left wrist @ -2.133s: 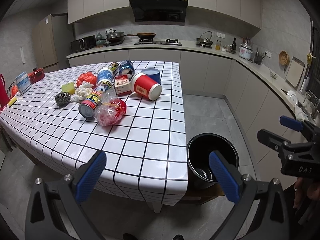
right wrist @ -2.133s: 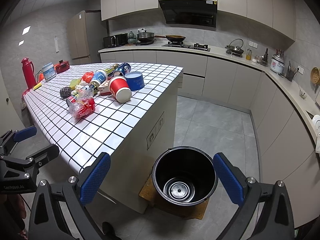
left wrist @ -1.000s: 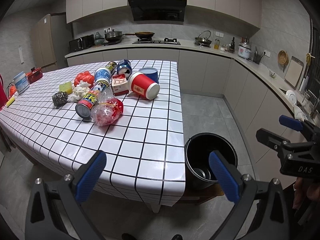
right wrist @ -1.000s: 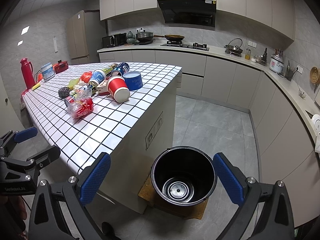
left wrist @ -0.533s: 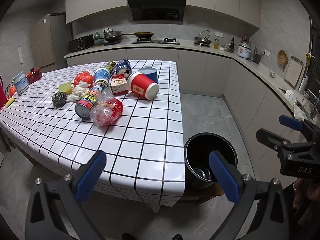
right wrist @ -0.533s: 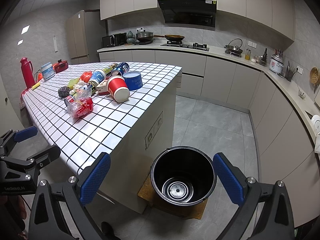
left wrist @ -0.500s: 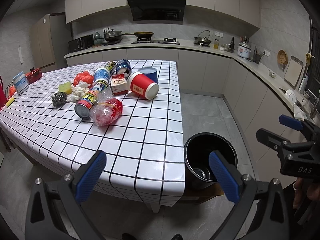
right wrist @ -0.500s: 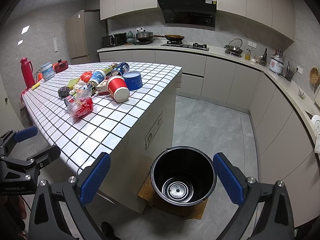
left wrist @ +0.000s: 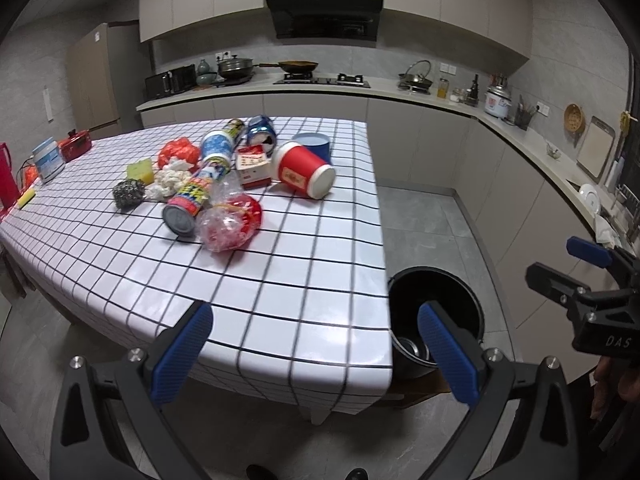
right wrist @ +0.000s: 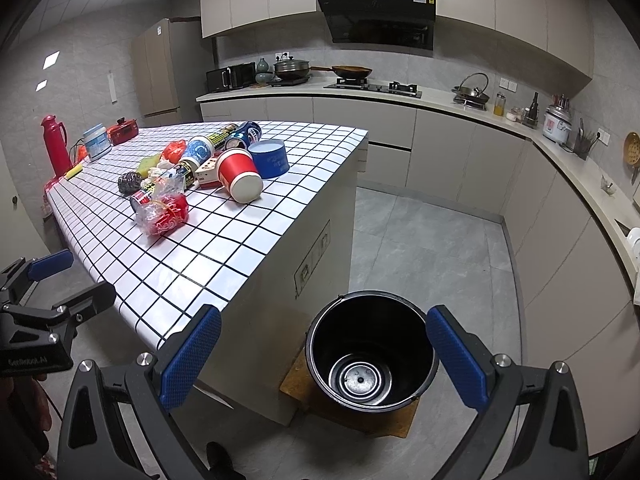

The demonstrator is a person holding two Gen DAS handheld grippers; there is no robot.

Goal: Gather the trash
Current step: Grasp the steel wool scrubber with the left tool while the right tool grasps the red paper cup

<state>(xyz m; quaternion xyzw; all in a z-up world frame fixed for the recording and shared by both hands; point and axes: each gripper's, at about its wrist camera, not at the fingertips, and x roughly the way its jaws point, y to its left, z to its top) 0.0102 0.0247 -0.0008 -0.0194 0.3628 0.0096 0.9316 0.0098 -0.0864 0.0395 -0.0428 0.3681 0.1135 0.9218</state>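
We hold our left gripper over the near edge of the table, its blue pads wide apart with nothing between them. Our right gripper hangs above the black bin on the floor just beside the table, its pads likewise spread and empty. The trash lies well ahead of us in a cluster: a red cup on its side, a blue tub behind it, a crumpled bag, a can, a small carton, a steel scourer and tissue.
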